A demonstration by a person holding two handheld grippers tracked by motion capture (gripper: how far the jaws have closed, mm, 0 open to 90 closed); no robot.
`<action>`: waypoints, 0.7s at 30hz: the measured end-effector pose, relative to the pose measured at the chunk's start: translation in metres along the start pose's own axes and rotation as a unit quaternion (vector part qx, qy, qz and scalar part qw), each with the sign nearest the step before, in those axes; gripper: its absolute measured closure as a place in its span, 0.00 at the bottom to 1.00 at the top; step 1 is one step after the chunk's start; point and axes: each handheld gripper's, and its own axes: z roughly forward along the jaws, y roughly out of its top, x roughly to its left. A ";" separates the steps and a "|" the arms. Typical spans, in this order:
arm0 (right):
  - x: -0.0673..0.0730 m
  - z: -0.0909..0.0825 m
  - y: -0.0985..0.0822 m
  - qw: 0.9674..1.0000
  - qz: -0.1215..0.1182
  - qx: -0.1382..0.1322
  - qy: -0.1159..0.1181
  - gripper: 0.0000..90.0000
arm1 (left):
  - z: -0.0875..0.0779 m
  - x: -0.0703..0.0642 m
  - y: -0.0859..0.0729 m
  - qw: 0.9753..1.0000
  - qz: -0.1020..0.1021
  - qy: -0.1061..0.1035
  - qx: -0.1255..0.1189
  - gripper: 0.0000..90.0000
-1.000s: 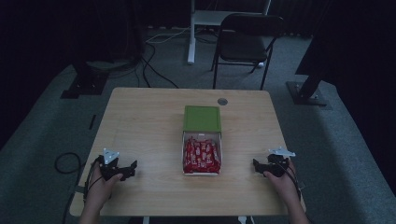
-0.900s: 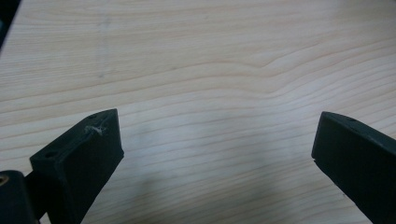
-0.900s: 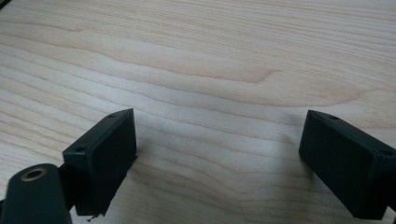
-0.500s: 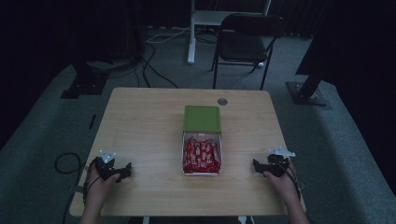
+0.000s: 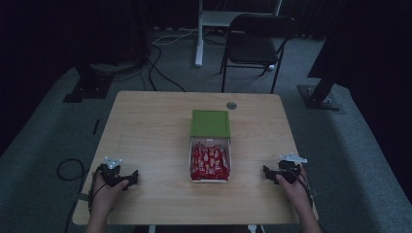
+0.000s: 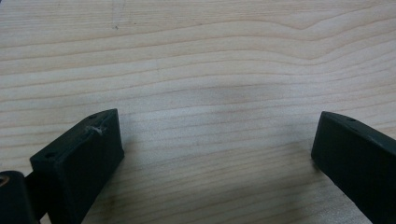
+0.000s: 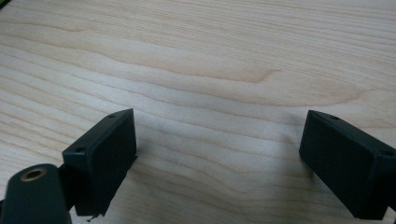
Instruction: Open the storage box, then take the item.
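We see a pale wooden tabletop (image 5: pixel 145 131) with visible grain, standing on a grey floor (image 5: pixel 43 145). At its middle lies an open white box (image 5: pixel 209 164) packed with red wrapped bars (image 5: pixel 210 162); its green lid (image 5: pixel 210 123) lies just beyond it, on the far side. A small round grey cap (image 5: pixel 231 105) sits in the tabletop near the far edge. Near the left and right near corners, the left claw (image 5: pixel 132 178) and right claw (image 5: pixel 266 173) rest on the wood, well apart from the box.

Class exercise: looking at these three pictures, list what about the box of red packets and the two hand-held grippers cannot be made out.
- Print on the red packets: too small and dim, high view.
- Their count: lower layers hidden by the box.
- Left hand-held gripper, right hand-held gripper: bodies cut off by the bottom edge in the gripper views.
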 end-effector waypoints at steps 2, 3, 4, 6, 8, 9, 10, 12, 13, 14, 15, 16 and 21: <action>0.000 0.000 0.000 1.000 0.000 0.000 0.000 0.12 | 0.000 -0.001 0.000 1.000 -0.002 0.002 0.001 0.03; 0.000 0.000 0.000 1.000 0.000 0.000 0.000 0.12 | 0.000 -0.001 0.000 1.000 -0.002 0.003 0.001 0.03; 0.000 0.000 0.000 1.000 0.000 0.000 0.000 0.12 | 0.000 -0.001 0.000 1.000 -0.003 0.003 0.000 0.03; 0.000 0.000 0.000 1.000 0.000 0.000 0.001 0.12 | 0.001 -0.001 0.001 1.000 -0.004 0.004 0.001 0.03; 0.000 0.000 0.000 1.000 0.000 0.001 0.000 0.12 | 0.001 -0.001 0.001 1.000 -0.004 0.004 0.001 0.02; 0.000 0.000 0.000 1.000 0.000 0.001 0.000 0.12 | 0.001 -0.001 0.001 1.000 -0.004 0.004 0.001 0.02; 0.000 0.000 0.000 1.000 0.000 0.001 0.000 0.12 | 0.001 0.000 0.001 1.000 -0.003 0.004 0.002 0.02; 0.000 0.000 0.001 1.000 -0.001 0.001 0.001 0.12 | 0.002 0.000 0.002 1.000 -0.005 0.004 0.000 0.02; 0.000 0.000 0.001 1.000 -0.001 0.001 0.001 0.12 | 0.002 0.000 0.002 1.000 -0.004 0.004 0.001 0.02; 0.000 0.000 0.001 1.000 -0.001 0.001 0.001 0.12 | 0.002 0.000 0.002 1.000 -0.005 0.004 0.001 0.02; 0.001 0.001 0.001 1.000 -0.001 0.001 0.002 0.12 | 0.002 0.000 0.002 1.000 -0.005 0.004 0.001 0.02; 0.001 0.001 0.001 1.000 -0.003 0.001 0.003 0.12 | 0.002 0.000 0.002 1.000 -0.005 0.004 0.001 0.02; 0.004 0.002 0.002 1.000 -0.001 0.001 0.000 0.12 | 0.002 0.000 0.002 1.000 -0.005 0.004 0.002 0.02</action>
